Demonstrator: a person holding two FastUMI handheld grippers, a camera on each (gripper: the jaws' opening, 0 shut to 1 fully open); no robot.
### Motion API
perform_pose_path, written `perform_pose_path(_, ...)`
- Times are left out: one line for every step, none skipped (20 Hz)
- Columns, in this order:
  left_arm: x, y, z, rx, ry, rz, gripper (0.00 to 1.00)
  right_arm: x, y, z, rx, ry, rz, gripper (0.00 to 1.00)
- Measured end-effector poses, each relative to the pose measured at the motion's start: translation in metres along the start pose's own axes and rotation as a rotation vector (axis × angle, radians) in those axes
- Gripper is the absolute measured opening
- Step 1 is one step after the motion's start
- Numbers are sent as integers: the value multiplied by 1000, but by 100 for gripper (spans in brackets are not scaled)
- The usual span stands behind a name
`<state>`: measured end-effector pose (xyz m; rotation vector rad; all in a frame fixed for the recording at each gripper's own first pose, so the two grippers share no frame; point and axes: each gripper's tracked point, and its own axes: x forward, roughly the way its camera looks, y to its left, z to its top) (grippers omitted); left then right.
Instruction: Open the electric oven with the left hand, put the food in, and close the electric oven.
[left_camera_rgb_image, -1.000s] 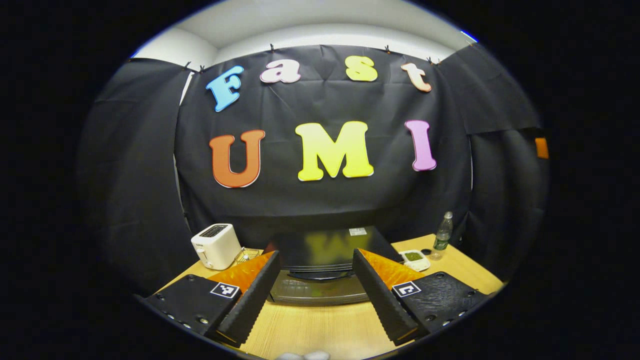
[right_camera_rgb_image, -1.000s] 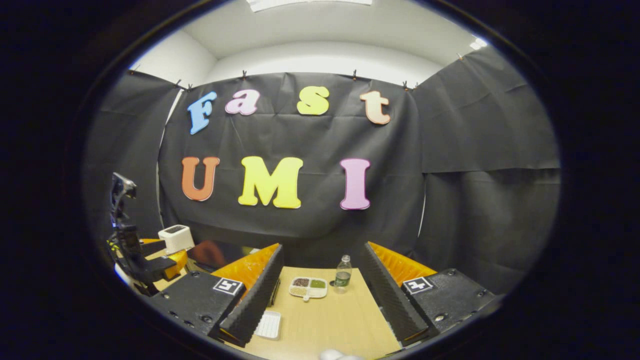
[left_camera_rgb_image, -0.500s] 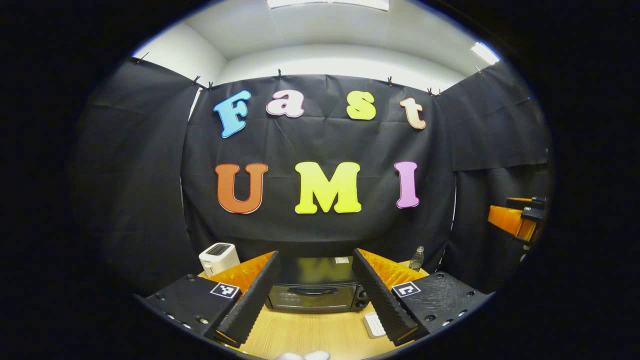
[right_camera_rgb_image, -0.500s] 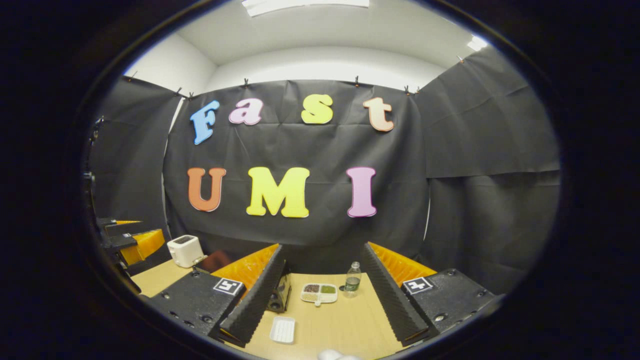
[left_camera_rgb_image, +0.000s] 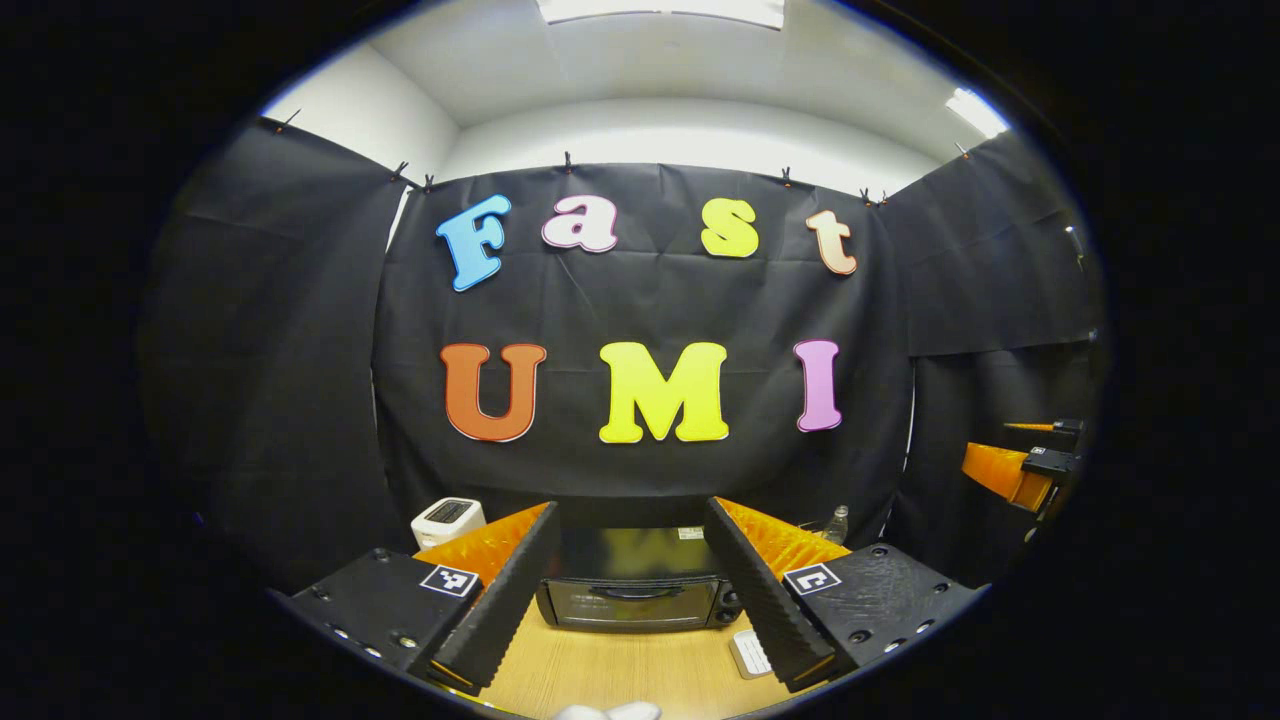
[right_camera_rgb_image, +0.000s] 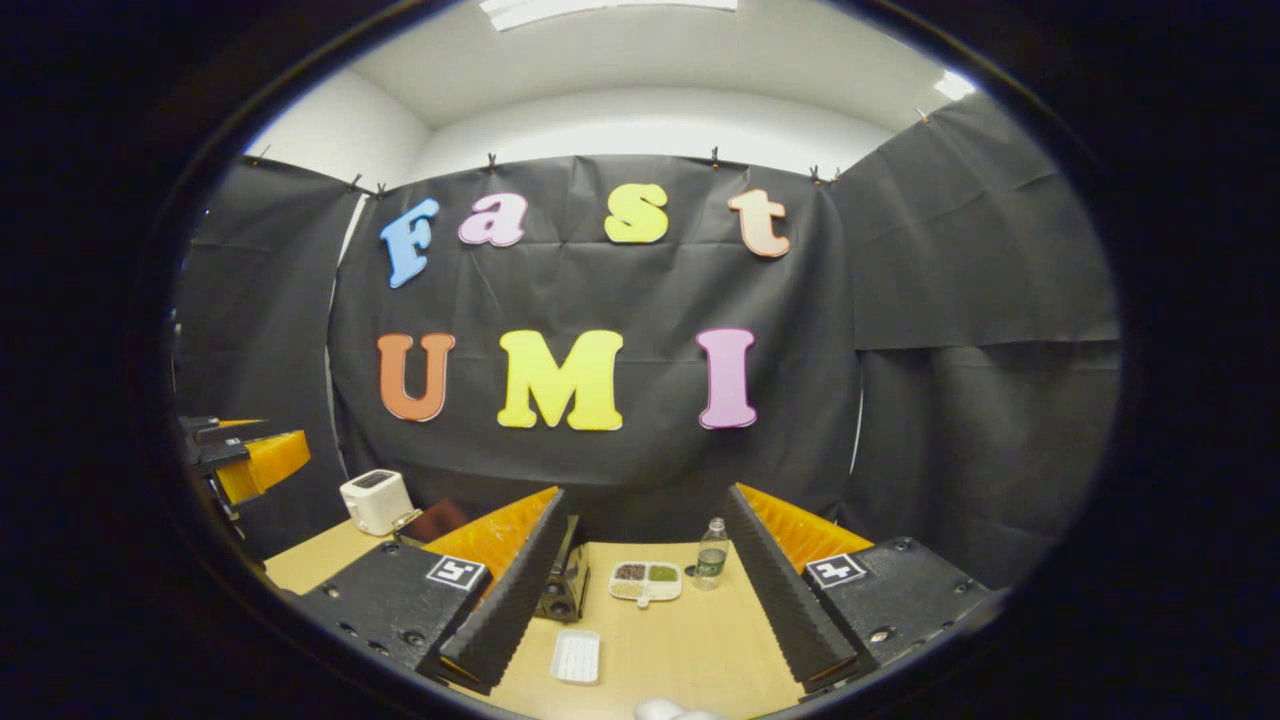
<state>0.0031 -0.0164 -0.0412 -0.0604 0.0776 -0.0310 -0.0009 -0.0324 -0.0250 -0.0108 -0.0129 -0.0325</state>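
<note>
Left claw (left_camera_rgb_image: 632, 585) spread wide above the table (left_camera_rgb_image: 620, 672), closed electric oven (left_camera_rgb_image: 633, 592) straight ahead between its fingers, right claw (right_camera_rgb_image: 645, 590) equally wide, food dish (right_camera_rgb_image: 646, 581) ahead of it.

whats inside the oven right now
Cannot tell. The oven sits on the table with its door shut; the dark glass hides the inside. The left gripper hangs open before it.

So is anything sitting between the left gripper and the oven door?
Nothing visible. In the left gripper view the open left gripper faces the oven squarely, with bare table between them. The small white tray lies off to the side.
</note>
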Motion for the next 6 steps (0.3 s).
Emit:
perform_pose_path(0,0,3,2,-8,-1,95,0,0,1,-3,-2,1,98)
perform_pose_path(-2,0,4,3,-7,0,95,0,0,1,-4,-3,-1,98)
perform_pose_path(-2,1,6,6,-14,1,95,0,2,2,-5,-1,2,98)
perform_pose_path(-3,3,6,9,-14,7,95,0,3,3,-6,-3,3,98)
perform_pose_path(-4,4,8,7,-20,9,95,-2,4,4,-7,-5,5,98)
perform_pose_path(-4,4,10,4,-21,9,95,-2,4,7,-11,-10,6,98)
